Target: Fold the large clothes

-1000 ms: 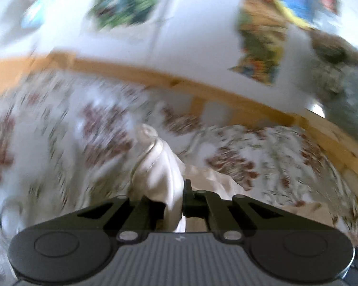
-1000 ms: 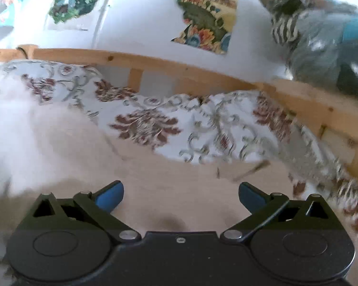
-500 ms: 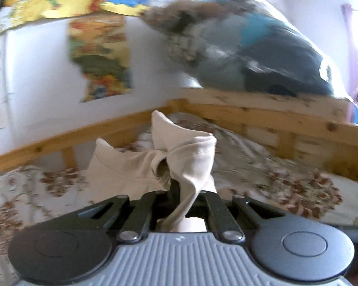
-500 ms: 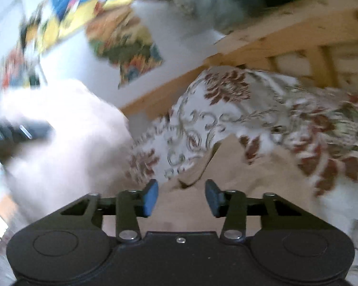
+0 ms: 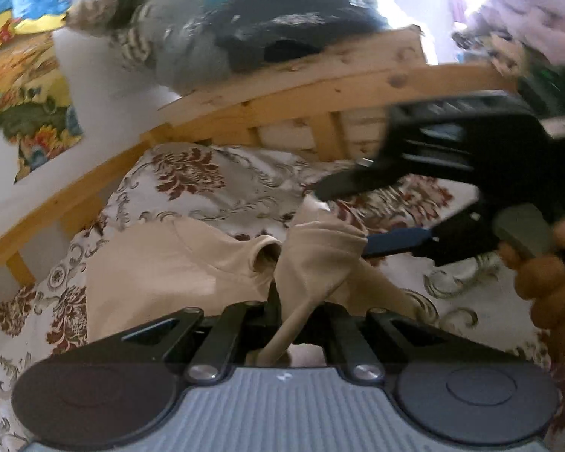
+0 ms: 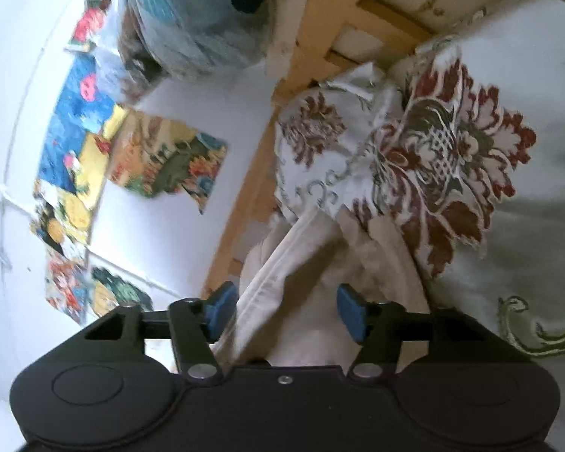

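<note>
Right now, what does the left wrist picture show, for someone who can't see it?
The left tool is shut on a bunched fold of a beige garment that lies on a flowery bedspread. The right tool, held in a hand, reaches in from the right, before a wooden bed frame.

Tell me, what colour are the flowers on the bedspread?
Dark red, with grey-green swirls, on the white bedspread. The right wrist view shows them best.

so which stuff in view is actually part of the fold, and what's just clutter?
In the job:
- beige garment
- left gripper, shut on its bunched fabric
- right gripper, fingers opening, fabric between them

Lying about:
- floral bedspread
- wooden bed frame
- bagged bundle
- wall posters
</note>
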`<act>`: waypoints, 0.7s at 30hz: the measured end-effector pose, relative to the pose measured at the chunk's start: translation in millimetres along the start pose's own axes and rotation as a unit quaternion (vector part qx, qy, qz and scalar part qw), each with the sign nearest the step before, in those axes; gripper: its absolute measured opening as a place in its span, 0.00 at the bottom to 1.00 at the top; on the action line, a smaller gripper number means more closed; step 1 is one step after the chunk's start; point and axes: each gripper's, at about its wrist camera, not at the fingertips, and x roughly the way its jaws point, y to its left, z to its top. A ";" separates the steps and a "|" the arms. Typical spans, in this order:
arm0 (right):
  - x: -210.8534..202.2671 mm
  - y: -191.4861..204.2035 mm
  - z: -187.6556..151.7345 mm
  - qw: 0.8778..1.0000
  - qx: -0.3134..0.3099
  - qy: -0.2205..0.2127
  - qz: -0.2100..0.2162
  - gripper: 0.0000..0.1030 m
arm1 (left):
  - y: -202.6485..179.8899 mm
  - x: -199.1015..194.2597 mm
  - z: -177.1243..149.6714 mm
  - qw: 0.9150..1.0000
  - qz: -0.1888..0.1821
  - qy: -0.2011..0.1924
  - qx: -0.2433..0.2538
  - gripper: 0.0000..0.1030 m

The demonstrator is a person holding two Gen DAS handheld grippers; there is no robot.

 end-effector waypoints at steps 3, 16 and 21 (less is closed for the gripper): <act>9.8 0.2 0.5 1.000 -0.001 0.021 -0.007 0.83 | -5.5 -4.5 -6.3 1.000 -0.018 0.001 0.000 0.03; 84.0 27.6 -13.1 0.972 -0.157 0.145 -0.099 0.44 | -6.3 -16.4 -21.0 0.996 -0.091 -0.008 0.019 0.48; 87.2 24.2 -15.4 0.973 -0.168 0.142 -0.069 0.24 | 4.8 -42.7 -30.9 0.991 -0.123 -0.038 0.031 0.55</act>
